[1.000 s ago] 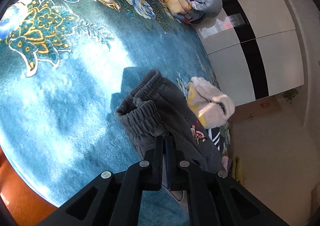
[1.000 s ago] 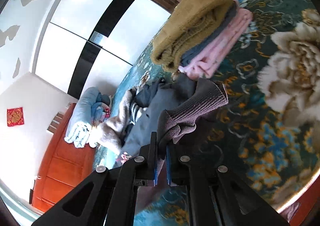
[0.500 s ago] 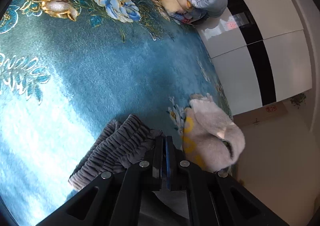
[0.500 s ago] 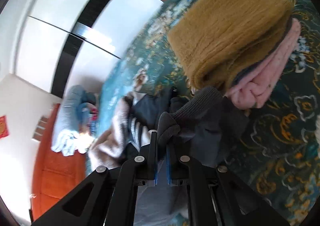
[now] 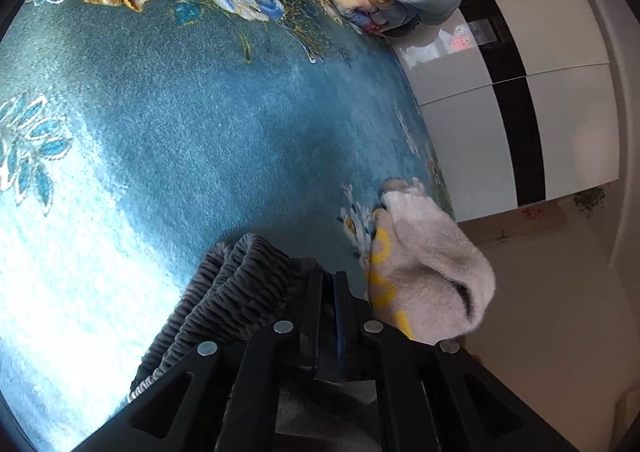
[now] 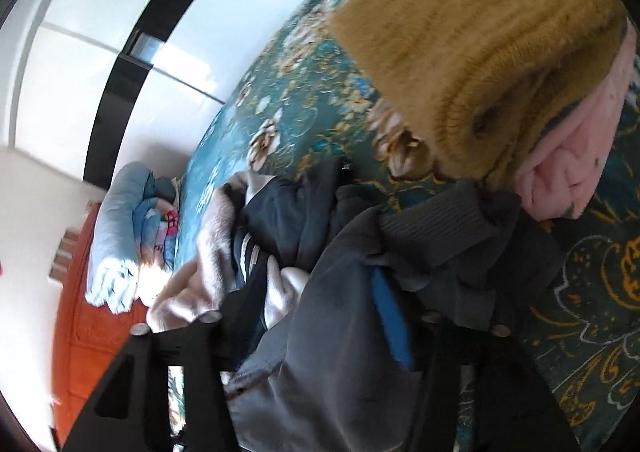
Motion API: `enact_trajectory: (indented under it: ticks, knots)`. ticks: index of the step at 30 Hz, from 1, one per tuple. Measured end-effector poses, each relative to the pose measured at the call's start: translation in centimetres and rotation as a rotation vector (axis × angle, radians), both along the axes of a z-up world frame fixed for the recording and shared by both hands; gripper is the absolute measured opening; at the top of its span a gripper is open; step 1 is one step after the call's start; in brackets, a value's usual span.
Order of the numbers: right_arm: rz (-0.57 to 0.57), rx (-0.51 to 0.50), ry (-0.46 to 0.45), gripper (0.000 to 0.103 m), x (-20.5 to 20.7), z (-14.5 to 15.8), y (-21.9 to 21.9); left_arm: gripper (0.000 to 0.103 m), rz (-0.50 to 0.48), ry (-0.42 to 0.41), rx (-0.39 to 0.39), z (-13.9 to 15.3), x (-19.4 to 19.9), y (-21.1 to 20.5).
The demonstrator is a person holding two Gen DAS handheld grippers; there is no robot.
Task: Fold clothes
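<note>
**Grey trousers laid down, right grip letting go**

Carried across the teal floral bedspread point(image 5: 200, 132) a second ago; now resting near its edge beside the cream fleece garment point(image 5: 424, 264). Right gripper point(image 6: 320, 316) opening, dark grey ribbed-cuff trousers point(image 6: 340, 332) slack between the jaws. Left gripper point(image 5: 326, 284) easing apart, elastic waistband point(image 5: 240, 292) barely pinched. Likely one fold finished beside the mustard-and-pink folded stack point(image 6: 500, 52).

I find no legible text, brand or number. The fluffy pink garment point(image 5: 428, 268) beside my left gripper carries yellow shapes, possibly characters, but I cannot read them.
</note>
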State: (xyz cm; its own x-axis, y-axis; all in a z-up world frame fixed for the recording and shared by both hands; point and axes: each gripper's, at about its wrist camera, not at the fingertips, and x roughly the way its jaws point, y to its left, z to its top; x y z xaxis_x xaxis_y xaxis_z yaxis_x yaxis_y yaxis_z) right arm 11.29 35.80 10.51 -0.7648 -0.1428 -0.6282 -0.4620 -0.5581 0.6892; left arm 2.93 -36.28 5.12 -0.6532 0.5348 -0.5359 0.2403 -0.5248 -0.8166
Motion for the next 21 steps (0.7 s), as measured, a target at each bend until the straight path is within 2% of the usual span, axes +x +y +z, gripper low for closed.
enact_trajectory:
  ticks: [2,4,6,8,11,13,16,18,21]
  knots:
    - [0.026,0.038,0.016,0.061,0.4,0.8,-0.7,0.02,0.027,0.034,-0.026,0.8,2.1,-0.9]
    - [0.04,0.064,0.034,0.064,1.1,1.5,-1.1,0.046,0.047,0.059,-0.053,1.3,3.8,-1.7]
    - [0.059,0.085,0.052,0.064,1.6,2.1,-1.3,0.055,0.053,0.071,-0.08,1.3,4.9,-2.2]
    - [0.063,0.086,0.067,0.064,2.7,2.4,-1.4,0.057,0.05,0.06,-0.091,0.7,5.9,-2.5]
    - [0.098,0.048,0.099,0.064,4.9,1.8,-1.7,0.058,0.037,-0.035,-0.061,-2.7,6.8,-2.3]
    - [0.127,0.037,0.081,0.07,6.6,0.5,-1.9,0.058,0.052,-0.066,-0.062,-4.3,7.7,-2.3]
    - [0.111,0.04,0.023,0.078,8.6,-1.9,-1.2,0.065,0.03,-0.055,-0.081,-4.9,7.9,-1.7]
    - [0.074,0.005,-0.014,0.078,9.3,-4.2,-0.1,0.065,0.019,-0.055,-0.067,-5.3,7.0,-1.3]
    - [0.02,-0.073,-0.022,0.078,8.8,-7.1,1.2,0.066,0.021,-0.039,-0.065,-5.5,5.8,-0.7]
